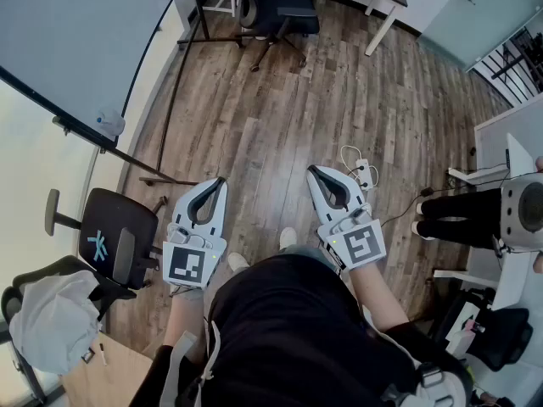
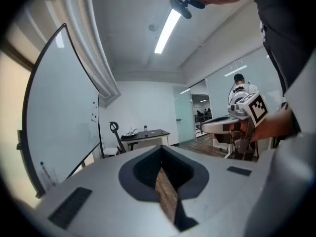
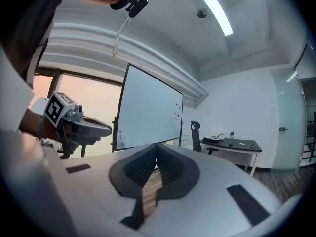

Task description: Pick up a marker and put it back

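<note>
Brown wood-plank floor spreads below you, with the white whiteboard on a black stand at upper left. Your left gripper and right gripper are pressed together and empty. The marker can't be made out. If you reach without spreading the jaws, you'd likely knock it away.

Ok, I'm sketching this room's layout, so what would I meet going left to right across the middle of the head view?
black office chair → left gripper → right gripper → seated person's legs → white machine
</note>
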Demonstrator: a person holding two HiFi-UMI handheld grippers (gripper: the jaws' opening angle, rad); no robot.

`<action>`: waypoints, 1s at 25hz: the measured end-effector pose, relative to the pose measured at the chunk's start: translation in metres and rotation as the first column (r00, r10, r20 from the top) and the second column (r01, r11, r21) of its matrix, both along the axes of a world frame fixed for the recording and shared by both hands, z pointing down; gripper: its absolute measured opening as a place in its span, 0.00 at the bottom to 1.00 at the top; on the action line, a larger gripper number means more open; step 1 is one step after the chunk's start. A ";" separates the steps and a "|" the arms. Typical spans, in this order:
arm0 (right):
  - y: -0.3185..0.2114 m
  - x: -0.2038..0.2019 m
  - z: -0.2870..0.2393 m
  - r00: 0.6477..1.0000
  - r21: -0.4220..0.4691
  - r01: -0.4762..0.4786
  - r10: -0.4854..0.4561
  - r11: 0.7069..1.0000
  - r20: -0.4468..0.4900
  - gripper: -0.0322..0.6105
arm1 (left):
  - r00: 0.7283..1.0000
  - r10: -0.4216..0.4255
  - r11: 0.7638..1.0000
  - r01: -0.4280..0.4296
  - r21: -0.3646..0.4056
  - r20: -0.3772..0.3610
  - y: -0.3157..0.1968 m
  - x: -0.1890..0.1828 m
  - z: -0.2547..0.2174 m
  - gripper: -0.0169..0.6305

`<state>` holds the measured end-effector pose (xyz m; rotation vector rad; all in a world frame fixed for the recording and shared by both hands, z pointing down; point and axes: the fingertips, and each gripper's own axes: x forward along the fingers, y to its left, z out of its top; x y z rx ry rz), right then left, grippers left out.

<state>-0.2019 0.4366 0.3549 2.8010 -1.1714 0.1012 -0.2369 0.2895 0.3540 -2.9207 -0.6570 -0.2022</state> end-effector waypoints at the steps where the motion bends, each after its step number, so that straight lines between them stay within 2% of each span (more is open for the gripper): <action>1: 0.007 0.002 0.000 1.000 0.000 -0.002 0.002 1.000 0.000 0.07 | 1.000 -0.003 1.000 0.003 0.002 0.002 0.006 0.003 0.000 0.04; 5: 0.033 0.012 -0.001 1.000 0.008 0.003 -0.003 1.000 -0.004 0.07 | 1.000 -0.011 1.000 0.011 0.010 0.009 0.032 0.014 0.000 0.04; 10: 0.055 0.025 0.000 0.999 0.059 0.042 -0.042 0.997 0.008 0.08 | 1.000 -0.018 0.999 0.018 0.038 0.005 0.059 0.030 0.004 0.04; 12: 0.064 0.031 0.002 0.999 0.072 0.051 -0.052 0.996 0.010 0.08 | 0.999 -0.024 0.999 0.023 0.042 0.025 0.071 0.035 0.006 0.04; 14: 0.074 0.038 0.005 0.998 0.082 0.060 -0.062 0.995 0.017 0.16 | 0.999 -0.031 0.998 0.029 0.050 0.041 0.082 0.040 0.009 0.04; 16: 0.083 0.047 0.010 0.998 0.087 0.062 -0.065 0.994 0.028 0.17 | 0.999 -0.032 0.998 0.029 0.062 0.036 0.091 0.046 0.012 0.04; 18: 0.090 0.056 0.014 0.998 0.090 0.052 -0.055 0.995 0.034 0.17 | 0.999 -0.031 0.997 0.029 0.071 0.022 0.094 0.052 0.016 0.04; 25: 0.091 0.096 0.027 0.997 0.087 0.035 -0.040 0.996 0.058 0.17 | 0.997 -0.052 0.997 0.048 0.063 0.058 0.088 0.087 0.029 0.04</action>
